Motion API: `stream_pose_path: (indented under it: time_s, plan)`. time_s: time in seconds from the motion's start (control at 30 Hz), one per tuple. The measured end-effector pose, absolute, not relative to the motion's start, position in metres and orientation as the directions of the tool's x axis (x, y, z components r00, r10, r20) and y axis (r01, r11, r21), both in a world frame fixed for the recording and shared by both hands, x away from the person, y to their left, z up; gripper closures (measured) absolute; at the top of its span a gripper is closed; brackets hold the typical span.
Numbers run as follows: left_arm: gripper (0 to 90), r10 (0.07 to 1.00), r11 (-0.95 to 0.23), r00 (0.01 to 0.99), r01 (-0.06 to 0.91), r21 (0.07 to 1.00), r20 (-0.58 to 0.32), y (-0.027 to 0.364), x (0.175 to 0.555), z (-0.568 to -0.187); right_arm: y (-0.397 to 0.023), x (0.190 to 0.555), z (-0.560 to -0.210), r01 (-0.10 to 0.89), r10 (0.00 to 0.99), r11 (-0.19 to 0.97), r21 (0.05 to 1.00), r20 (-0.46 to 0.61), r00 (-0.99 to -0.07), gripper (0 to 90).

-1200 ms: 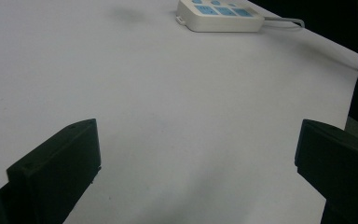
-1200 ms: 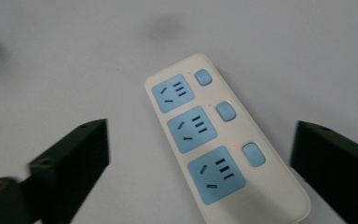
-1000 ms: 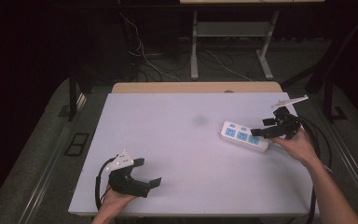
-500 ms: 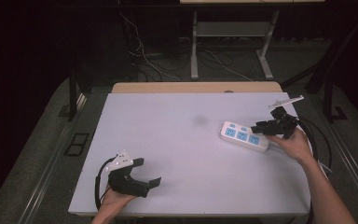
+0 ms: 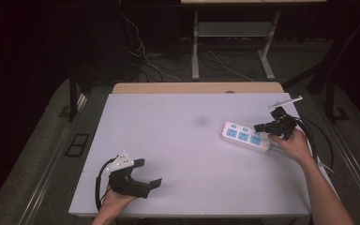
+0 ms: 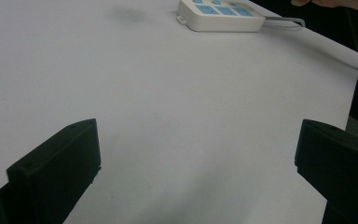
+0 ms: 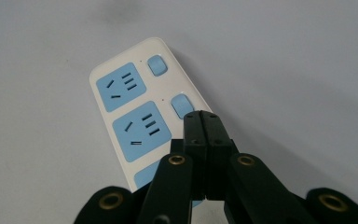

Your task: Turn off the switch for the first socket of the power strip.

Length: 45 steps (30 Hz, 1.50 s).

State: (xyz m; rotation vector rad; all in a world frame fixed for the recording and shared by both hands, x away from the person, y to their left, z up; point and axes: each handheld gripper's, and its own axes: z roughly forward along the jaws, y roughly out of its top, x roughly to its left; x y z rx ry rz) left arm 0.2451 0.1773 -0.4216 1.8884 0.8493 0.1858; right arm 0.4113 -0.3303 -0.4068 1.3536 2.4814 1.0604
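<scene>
**White power strip under closed right jaws**

White and flat, the power strip (image 5: 245,137) lay on the table (image 5: 187,140) toward its right side, angled so that one end pointed toward the far left and the other toward the near right edge. It carried blue socket faces, each paired with a small blue button (image 7: 182,105) along one long side. A thin cord left its near right end and ran off toward the table's edge.

The right gripper (image 5: 262,127) sat over the strip's right end, held by the right hand (image 5: 294,144), with its grey plate sticking up toward the far side and black cables looping off behind it. In the right gripper view its jaws were pressed flat together with nothing between them, and their tips sat directly over the strip beside the second button; whether they touched the surface could not be told.

The left gripper (image 5: 149,173) rested near the table's front left corner, well apart from the strip, held by the left hand (image 5: 116,200). Its jaws stood wide apart and empty, with only bare tabletop between them in the left gripper view, where the strip (image 6: 220,15) appeared far off at the top.
</scene>
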Motion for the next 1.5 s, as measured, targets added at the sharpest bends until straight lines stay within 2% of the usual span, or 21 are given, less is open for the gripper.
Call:
stream_pose_path:
  time_s: [0.53,1.3,1.5]
  plan:
    - [0.0,0.629,-0.243,0.741,0.475,0.846,-0.235,0.178,0.246,-0.422,-0.332,0.417,-0.417,0.72,0.79,0.353,0.597,0.222,-0.572,89.8]
    - [0.0,0.627,-0.251,0.744,0.473,0.845,-0.23,0.177,0.245,-0.423,-0.335,0.415,-0.422,0.705,0.785,0.333,0.626,0.23,-0.575,90.0]
    - [0.0,0.627,-0.25,0.744,0.473,0.845,-0.231,0.177,0.245,-0.423,-0.333,0.412,-0.422,0.693,0.791,0.344,0.634,0.203,-0.578,90.0]
